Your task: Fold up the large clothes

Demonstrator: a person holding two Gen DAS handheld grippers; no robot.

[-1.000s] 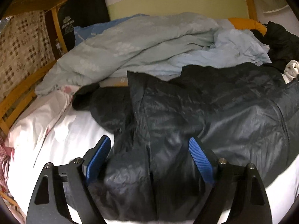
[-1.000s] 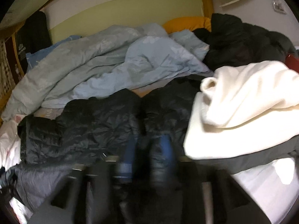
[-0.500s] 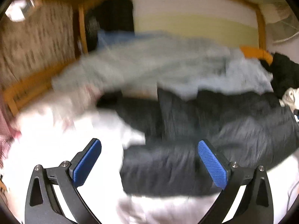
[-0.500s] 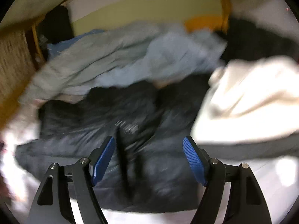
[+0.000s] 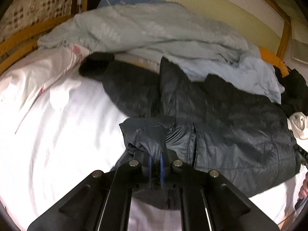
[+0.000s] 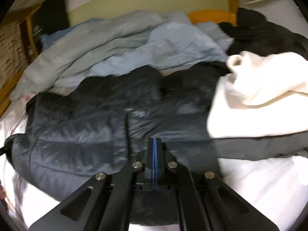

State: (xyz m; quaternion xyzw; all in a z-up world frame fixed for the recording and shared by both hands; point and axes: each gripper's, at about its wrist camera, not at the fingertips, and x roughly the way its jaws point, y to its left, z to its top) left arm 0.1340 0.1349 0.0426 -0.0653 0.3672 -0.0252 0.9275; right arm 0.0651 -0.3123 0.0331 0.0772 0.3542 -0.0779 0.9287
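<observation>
Across the white bedsheet (image 5: pixel 57 134) the dark puffer jacket (image 5: pixel 231 127) is stretched sideways, its near-left hem corner pinched by the left gripper (image 5: pixel 156 158), while the right gripper (image 6: pixel 154 144), pressed together, appears empty over the jacket's middle.

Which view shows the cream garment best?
The right wrist view: the cream garment fills its right side, draped over the edge of the dark jacket. The left wrist view catches only a small bunched corner at its right edge.

Dark navy quilted jacket (image 5: pixel 231 127) — white sheet (image 5: pixel 57 125), pale blue duvet (image 5: pixel 154 30) — cream garment (image 6: pixel 259 94).
</observation>
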